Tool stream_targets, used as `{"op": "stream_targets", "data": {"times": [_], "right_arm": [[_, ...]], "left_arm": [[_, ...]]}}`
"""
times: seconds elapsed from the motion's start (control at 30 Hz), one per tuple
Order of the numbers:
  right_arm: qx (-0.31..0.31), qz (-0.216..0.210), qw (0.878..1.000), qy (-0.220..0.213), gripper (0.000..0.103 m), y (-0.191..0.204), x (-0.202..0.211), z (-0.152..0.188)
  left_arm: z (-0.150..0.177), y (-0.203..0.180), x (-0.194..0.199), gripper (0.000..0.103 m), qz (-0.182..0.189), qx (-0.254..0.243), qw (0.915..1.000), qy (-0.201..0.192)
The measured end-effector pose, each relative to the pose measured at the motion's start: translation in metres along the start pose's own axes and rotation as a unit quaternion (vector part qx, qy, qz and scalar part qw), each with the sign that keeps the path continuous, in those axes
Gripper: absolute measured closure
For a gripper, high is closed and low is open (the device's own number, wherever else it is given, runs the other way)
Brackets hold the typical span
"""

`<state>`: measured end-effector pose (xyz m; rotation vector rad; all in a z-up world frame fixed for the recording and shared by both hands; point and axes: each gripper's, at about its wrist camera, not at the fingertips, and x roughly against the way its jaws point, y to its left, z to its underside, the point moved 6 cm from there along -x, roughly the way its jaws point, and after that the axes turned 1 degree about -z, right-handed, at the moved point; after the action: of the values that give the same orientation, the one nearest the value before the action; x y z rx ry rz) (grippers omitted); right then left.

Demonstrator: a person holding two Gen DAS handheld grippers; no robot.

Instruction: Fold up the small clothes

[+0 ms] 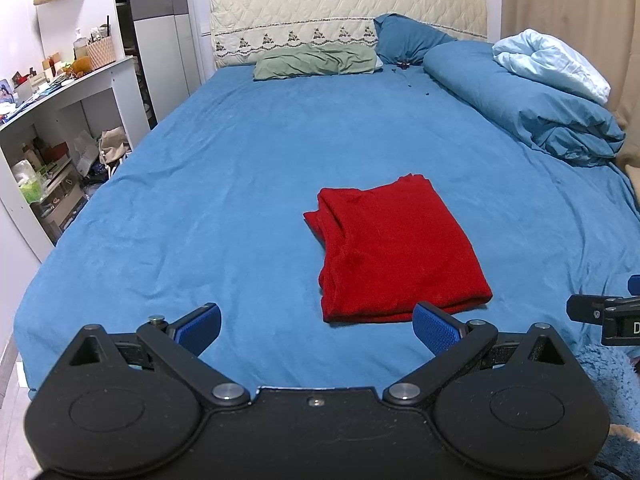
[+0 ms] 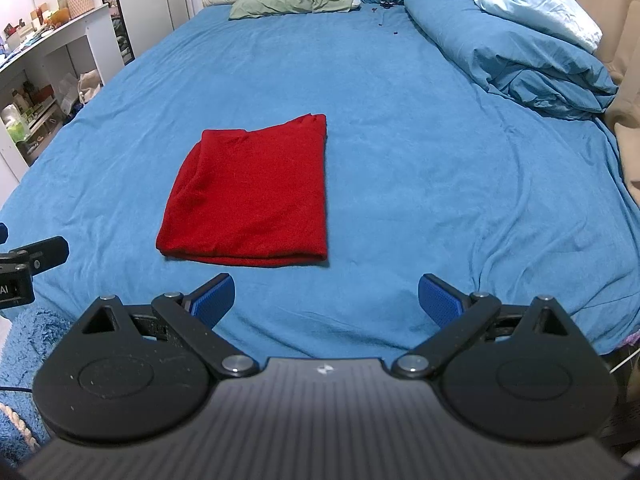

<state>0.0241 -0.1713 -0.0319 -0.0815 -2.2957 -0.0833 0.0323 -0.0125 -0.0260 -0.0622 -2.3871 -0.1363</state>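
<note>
Both wrist cams sit low at the foot of the bed (image 1: 240, 160), facing the headboard (image 1: 348, 8). Left cam is left of the red cloth (image 1: 396, 248), right cam right of it. Shared: cloth, pillows, duvet; each catches the other gripper at frame edge.

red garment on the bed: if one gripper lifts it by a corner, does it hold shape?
Probably not. The red garment looks like soft fabric folded in layers, visible along its near edge, so it would likely droop and unfold. It seems light. Pushed across the blue sheet, it may bunch rather than slide.
</note>
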Motion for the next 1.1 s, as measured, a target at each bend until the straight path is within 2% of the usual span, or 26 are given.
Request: {"op": "stream_targets", "data": {"times": [1.1], "right_arm": [[-0.001, -0.001, 1.000, 0.002, 0.000, -0.0043, -0.0010, 0.0027]], "left_arm": [[-0.0023, -0.0020, -0.0003, 0.000, -0.007, 0.006, 0.9999, -0.010]]}}
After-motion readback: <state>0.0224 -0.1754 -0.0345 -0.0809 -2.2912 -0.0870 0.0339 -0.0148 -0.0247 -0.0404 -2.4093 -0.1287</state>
